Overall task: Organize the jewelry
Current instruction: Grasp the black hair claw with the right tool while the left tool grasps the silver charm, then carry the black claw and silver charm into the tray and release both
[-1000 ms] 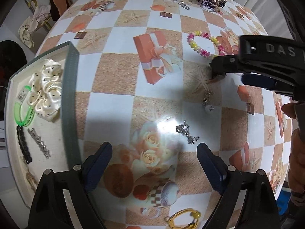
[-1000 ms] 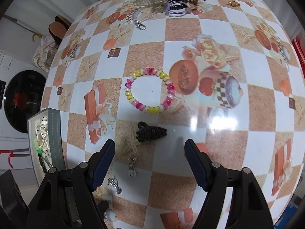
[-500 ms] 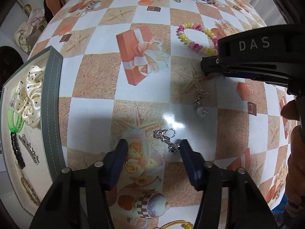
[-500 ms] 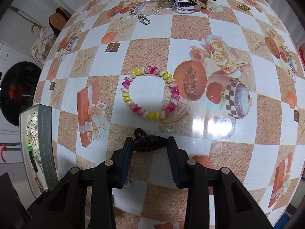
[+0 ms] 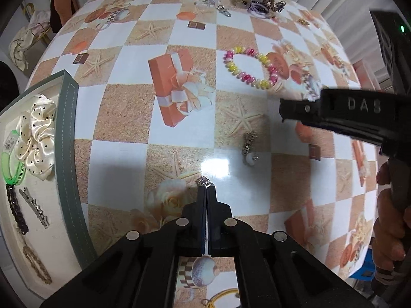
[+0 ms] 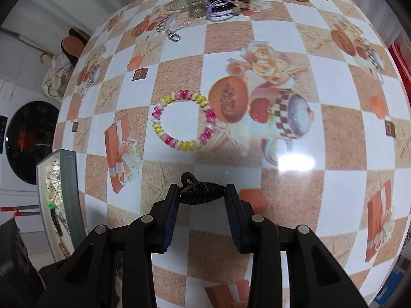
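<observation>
My left gripper [image 5: 206, 188] is shut on a small silver charm [image 5: 204, 181], whose sparkly end pokes out above the fingertips over the patterned tablecloth. My right gripper [image 6: 201, 195] is shut on a black hair claw clip [image 6: 199, 192], a pad pressing on each of its ends. In the left wrist view the right gripper's black body [image 5: 341, 113] reaches in from the right, a person's hand [image 5: 390, 220] on its handle. A pink, yellow and white bead bracelet [image 6: 182, 123] lies just beyond the clip. The open jewelry box [image 5: 68, 133] stands at the left.
The box holds a cream dotted scrunchie [image 5: 36, 136], a green band [image 5: 12, 166], a black chain and a silver clip. A pearl earring [image 5: 249, 148] lies on the cloth between the grippers. Several hair ties and clips [image 6: 221, 2] are piled at the far edge. A yellow ring [image 5: 223, 297] lies near me.
My left gripper came down over the silver charm and closed on it. My right gripper closed from wide apart onto the black claw clip and has kept hold of it.
</observation>
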Action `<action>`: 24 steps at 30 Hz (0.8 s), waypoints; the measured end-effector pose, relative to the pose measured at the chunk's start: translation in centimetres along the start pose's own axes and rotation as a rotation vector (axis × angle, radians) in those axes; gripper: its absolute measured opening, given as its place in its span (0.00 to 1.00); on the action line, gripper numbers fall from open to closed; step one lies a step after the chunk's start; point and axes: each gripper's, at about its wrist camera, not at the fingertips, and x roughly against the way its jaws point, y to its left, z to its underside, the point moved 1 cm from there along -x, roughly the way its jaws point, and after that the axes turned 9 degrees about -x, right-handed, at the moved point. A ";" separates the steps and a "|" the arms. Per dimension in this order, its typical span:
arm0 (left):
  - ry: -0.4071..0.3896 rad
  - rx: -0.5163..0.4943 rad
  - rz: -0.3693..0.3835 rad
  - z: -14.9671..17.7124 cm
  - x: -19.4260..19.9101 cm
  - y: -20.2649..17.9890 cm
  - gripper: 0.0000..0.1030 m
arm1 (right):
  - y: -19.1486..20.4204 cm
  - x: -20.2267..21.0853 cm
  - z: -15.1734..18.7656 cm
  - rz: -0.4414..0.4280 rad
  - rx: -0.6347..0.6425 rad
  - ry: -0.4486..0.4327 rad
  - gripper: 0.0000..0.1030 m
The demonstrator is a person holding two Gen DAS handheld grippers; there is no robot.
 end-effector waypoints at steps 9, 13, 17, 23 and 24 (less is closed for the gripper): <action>-0.001 -0.002 0.016 1.0 1.9 0.7 0.05 | -1.6 1.8 1.9 -0.030 -0.058 0.003 0.38; 0.007 0.001 -0.026 1.0 1.6 0.7 0.05 | -1.8 2.2 2.5 -0.032 -0.071 0.005 0.38; 0.033 -0.020 -0.059 0.9 0.7 0.4 0.06 | -2.3 2.6 3.2 -0.036 -0.085 0.007 0.38; 0.056 -0.051 -0.087 0.9 -0.3 0.0 0.65 | -3.1 2.7 4.1 -0.042 -0.101 0.018 0.38; 0.051 -0.047 -0.108 0.8 -0.2 0.1 1.00 | -3.2 2.7 4.2 -0.043 -0.105 0.020 0.38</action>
